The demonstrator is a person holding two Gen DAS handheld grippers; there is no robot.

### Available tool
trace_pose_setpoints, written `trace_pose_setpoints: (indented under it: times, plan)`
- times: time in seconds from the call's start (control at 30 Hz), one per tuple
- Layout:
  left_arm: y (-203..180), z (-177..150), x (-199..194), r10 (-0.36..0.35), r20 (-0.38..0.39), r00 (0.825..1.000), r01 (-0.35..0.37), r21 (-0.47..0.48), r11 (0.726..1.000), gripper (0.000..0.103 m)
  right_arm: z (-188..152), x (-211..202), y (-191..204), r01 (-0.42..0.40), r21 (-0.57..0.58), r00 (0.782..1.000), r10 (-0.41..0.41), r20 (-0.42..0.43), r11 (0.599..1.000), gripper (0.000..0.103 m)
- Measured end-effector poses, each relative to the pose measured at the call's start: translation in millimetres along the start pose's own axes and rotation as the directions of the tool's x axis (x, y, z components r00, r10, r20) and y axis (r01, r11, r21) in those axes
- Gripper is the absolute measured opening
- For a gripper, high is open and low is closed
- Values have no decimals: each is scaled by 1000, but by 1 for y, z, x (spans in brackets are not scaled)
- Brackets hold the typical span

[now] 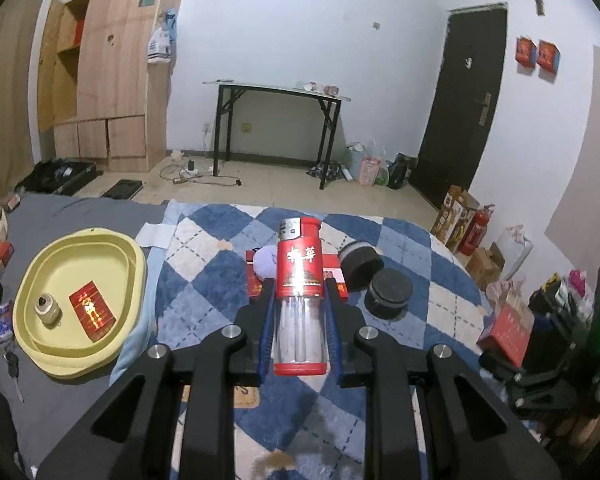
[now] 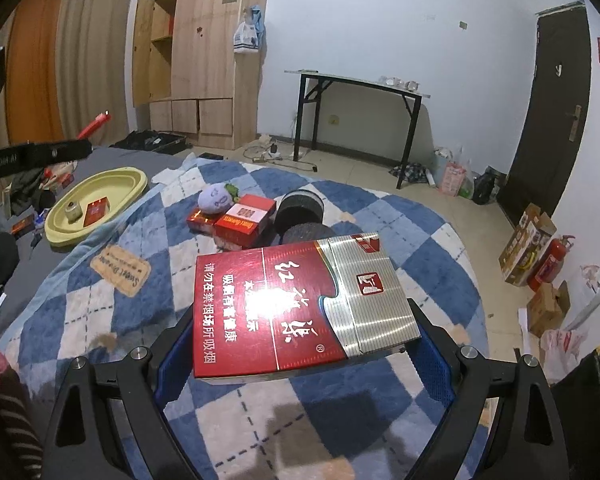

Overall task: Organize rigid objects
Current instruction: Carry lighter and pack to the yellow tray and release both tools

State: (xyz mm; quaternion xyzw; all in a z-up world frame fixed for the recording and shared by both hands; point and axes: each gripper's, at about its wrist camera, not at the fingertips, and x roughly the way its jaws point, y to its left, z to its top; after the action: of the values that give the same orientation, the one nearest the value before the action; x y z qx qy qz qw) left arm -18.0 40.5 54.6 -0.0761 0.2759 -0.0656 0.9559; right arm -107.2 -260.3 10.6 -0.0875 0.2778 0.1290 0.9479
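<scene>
My left gripper (image 1: 299, 284) is shut on a large red and clear lighter (image 1: 300, 280), held upright above the blue checked blanket. My right gripper (image 2: 300, 320) is shut on a red and silver cigarette pack (image 2: 300, 304), held flat above the blanket. The yellow tray (image 1: 28, 280) lies at the left and holds a small round beige object (image 1: 48, 309) and a red pack (image 1: 91, 309); the tray also shows in the right wrist view (image 2: 132, 184). Red boxes (image 2: 244, 216), a purple plush (image 2: 216, 198) and two black round pieces (image 2: 300, 208) lie mid-blanket.
The blue checked blanket (image 2: 120, 320) covers a grey bed. Keys (image 1: 14, 368) and small clutter lie at the bed's left edge. A black folding table (image 1: 276, 92), a wooden wardrobe (image 1: 108, 80), a dark door (image 1: 460, 100) and a fire extinguisher (image 1: 474, 232) stand beyond.
</scene>
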Motion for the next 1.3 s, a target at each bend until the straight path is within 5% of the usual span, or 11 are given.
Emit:
trace_pose_setpoints:
  times: [0.17, 0.33, 0.63, 0.77, 0.93, 1.13, 1.3]
  plan:
    - [24, 13, -2, 43, 26, 999, -42, -59, 997, 24, -2, 10, 3, -15, -12, 1000, 15, -23, 1000, 93]
    - [80, 39, -2, 161, 81, 984, -145, -168, 975, 24, 4, 25, 22, -54, -60, 998, 52, -40, 997, 93]
    - [226, 61, 28, 360, -37, 932, -360, -189, 913, 24, 90, 81, 135, -252, -216, 966, 257, -3, 943, 93]
    - [304, 40, 64, 356, -178, 918, -390, -223, 894, 24, 134, 127, 211, -357, -273, 930, 366, -20, 893, 93]
    - [357, 11, 109, 317, -270, 909, -385, -256, 886, 24, 158, 200, 298, -435, -366, 898, 424, -113, 823, 93]
    - [380, -10, 154, 300, -352, 886, -389, -216, 896, 24, 146, 268, 352, -490, -391, 871, 435, -227, 779, 93]
    - [386, -19, 165, 286, -386, 877, -394, -237, 888, 24, 139, 290, 374, -489, -423, 872, 416, -258, 763, 93]
